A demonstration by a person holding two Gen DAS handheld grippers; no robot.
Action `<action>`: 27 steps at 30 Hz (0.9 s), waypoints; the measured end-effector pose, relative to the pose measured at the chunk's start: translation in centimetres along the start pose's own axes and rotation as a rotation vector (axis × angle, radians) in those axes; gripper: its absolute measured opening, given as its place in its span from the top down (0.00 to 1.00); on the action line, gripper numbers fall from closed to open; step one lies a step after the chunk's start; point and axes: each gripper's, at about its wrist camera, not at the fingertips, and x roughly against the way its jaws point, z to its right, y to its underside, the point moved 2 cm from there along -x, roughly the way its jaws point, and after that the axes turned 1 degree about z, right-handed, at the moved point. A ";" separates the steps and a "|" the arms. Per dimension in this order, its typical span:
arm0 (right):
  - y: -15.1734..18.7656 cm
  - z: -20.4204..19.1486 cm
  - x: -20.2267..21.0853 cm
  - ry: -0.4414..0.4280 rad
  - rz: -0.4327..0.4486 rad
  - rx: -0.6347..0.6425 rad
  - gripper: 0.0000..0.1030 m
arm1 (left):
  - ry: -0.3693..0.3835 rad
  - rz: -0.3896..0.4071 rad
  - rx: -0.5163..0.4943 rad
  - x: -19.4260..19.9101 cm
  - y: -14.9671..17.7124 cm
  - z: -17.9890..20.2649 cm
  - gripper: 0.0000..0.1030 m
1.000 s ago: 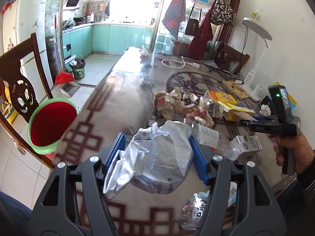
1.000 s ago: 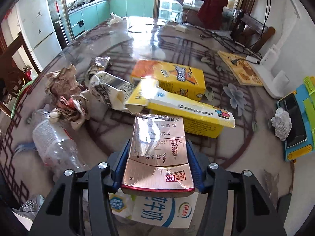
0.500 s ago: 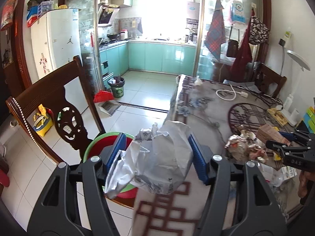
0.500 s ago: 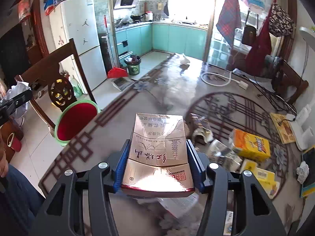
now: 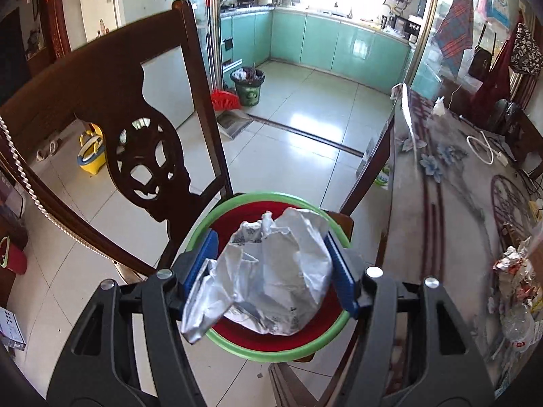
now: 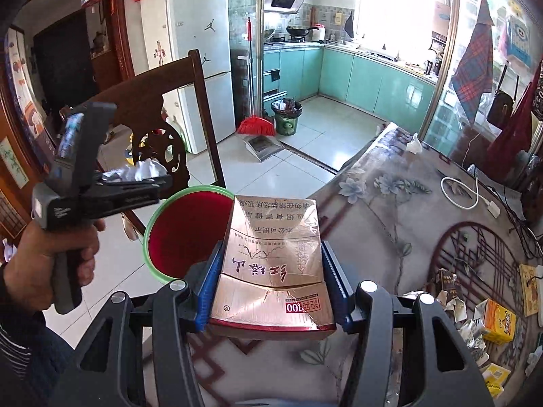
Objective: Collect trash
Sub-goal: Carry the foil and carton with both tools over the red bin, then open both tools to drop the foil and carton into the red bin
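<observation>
My left gripper [image 5: 269, 247] is shut on a crumpled silver foil bag [image 5: 271, 278] and holds it right above a red bin with a green rim [image 5: 200, 224] that stands on a chair seat. My right gripper [image 6: 269, 268] is shut on a copper-coloured cigarette carton [image 6: 271, 264] and holds it over the table edge, just right of the same bin [image 6: 186, 230]. The left gripper with its bag [image 6: 135, 173] shows at the left of the right wrist view, above and left of the bin.
A dark wooden chair back [image 5: 135, 129] rises left of the bin. The table [image 6: 390, 210] holds more trash: crumpled wrappers [image 5: 509, 264], a plastic bottle [image 5: 519, 325], yellow cartons [image 6: 495, 318]. A broom [image 6: 254, 125] and a green floor bin [image 6: 286, 115] stand by the kitchen.
Both grippers swung left from the table toward the red bin. The left one now holds the foil bag over the bin's mouth; the right one has carried the carton to the table edge.
</observation>
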 end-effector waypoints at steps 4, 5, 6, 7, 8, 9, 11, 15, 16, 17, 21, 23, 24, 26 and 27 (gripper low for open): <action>-0.3 -0.4 -1.3 0.005 -0.017 0.014 0.49 | 0.016 -0.068 -0.007 -3.1 0.9 0.2 0.36; -0.4 -0.3 -1.6 0.006 -0.021 0.014 0.49 | 0.009 -0.074 -0.011 -3.5 1.0 0.4 0.32; -0.3 -0.4 -1.9 0.005 -0.024 0.013 0.49 | 0.008 -0.081 -0.012 -3.8 1.2 0.5 0.23; -0.4 -0.4 -2.2 0.004 -0.028 0.012 0.49 | 0.016 -0.082 -0.012 -4.1 1.0 0.7 0.15; -0.5 -0.4 -2.6 0.004 -0.032 0.010 0.49 | 0.020 -0.075 -0.015 -4.0 0.9 0.9 0.12; -0.4 -0.5 -2.8 0.002 -0.035 0.008 0.49 | 0.019 -0.066 -0.017 -3.8 0.7 1.0 0.11; -0.6 -0.7 -3.4 -0.004 -0.039 0.004 0.49 | 0.014 -0.050 -0.017 -3.3 0.2 1.0 0.10; -1.4 -1.7 -4.7 -0.036 -0.046 0.008 0.49 | 0.000 0.018 0.016 -1.5 -1.2 0.2 0.09; -1.6 -2.2 -5.2 -0.045 -0.047 0.013 0.49 | -0.006 0.042 0.030 -0.8 -1.6 -0.1 0.09; -1.9 -2.6 -5.6 -0.052 -0.049 0.018 0.49 | -0.016 0.072 0.049 0.0 -2.1 -0.6 0.08; -3.1 -4.7 -7.7 -0.096 -0.059 0.038 0.48 | -0.054 0.170 0.146 3.1 -3.7 -3.3 0.05; -3.8 -5.7 -8.7 -0.124 -0.066 0.043 0.48 | -0.047 0.208 0.197 4.7 -4.4 -4.7 0.05; -4.0 -6.2 -9.2 -0.134 -0.069 0.046 0.48 | -0.053 0.228 0.221 5.5 -4.6 -5.4 0.05; -4.5 -7.3 -10.4 -0.152 -0.077 0.057 0.48 | -0.065 0.265 0.267 7.0 -5.1 -6.9 0.05; -4.9 -8.1 -11.2 -0.160 -0.083 0.068 0.48 | -0.070 0.278 0.286 7.7 -5.3 -7.5 0.05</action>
